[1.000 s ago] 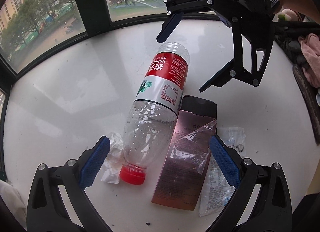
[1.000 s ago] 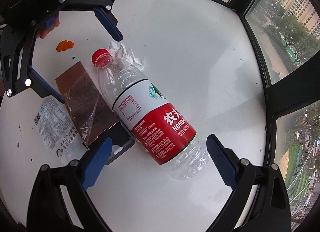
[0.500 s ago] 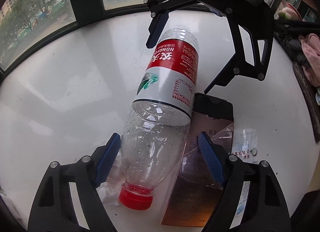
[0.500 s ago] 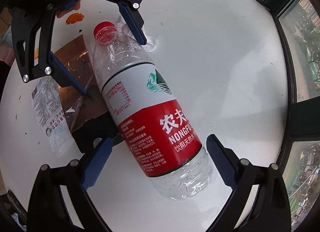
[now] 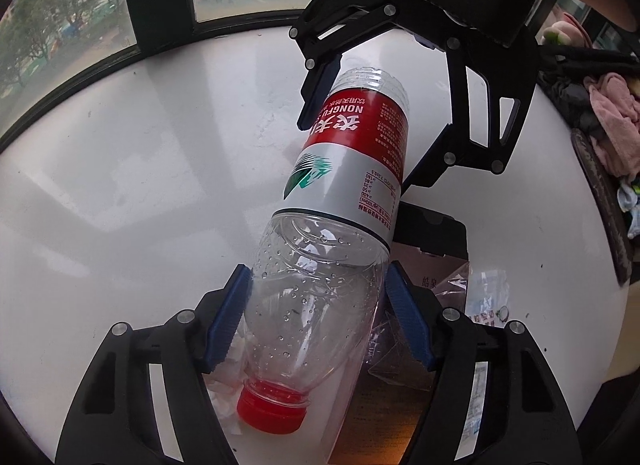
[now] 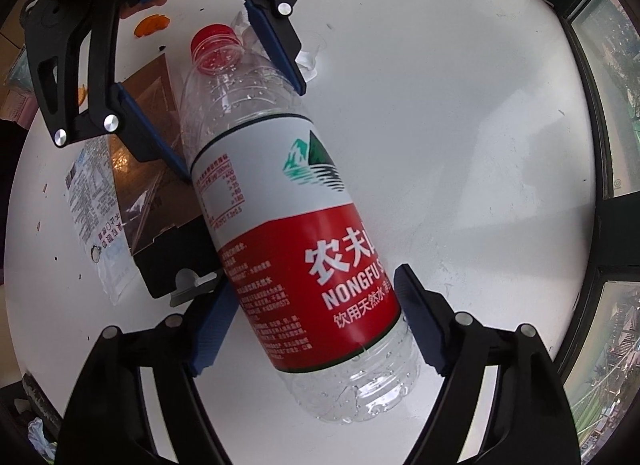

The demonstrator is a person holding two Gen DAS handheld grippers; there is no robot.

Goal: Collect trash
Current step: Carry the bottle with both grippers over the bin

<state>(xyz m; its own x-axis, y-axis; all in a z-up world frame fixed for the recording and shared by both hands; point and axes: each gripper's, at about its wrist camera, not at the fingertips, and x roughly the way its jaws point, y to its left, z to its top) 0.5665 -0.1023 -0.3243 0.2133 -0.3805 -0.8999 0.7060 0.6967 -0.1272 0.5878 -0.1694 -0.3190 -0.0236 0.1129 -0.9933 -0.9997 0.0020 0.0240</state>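
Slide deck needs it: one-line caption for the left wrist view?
Left gripper closing around an empty Nongfu water bottle lying on a white table.

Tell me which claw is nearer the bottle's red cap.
Left. The left claw straddles the bottle just above the red cap; the right claw, jaws closing, straddles the far labelled end.

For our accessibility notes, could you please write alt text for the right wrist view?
An empty plastic bottle with a red cap lies on a white table, both hand-held grippers closing around it: the right hand-held gripper at its base, the left hand-held gripper near its neck. A brown box and a wrapper lie beside it.
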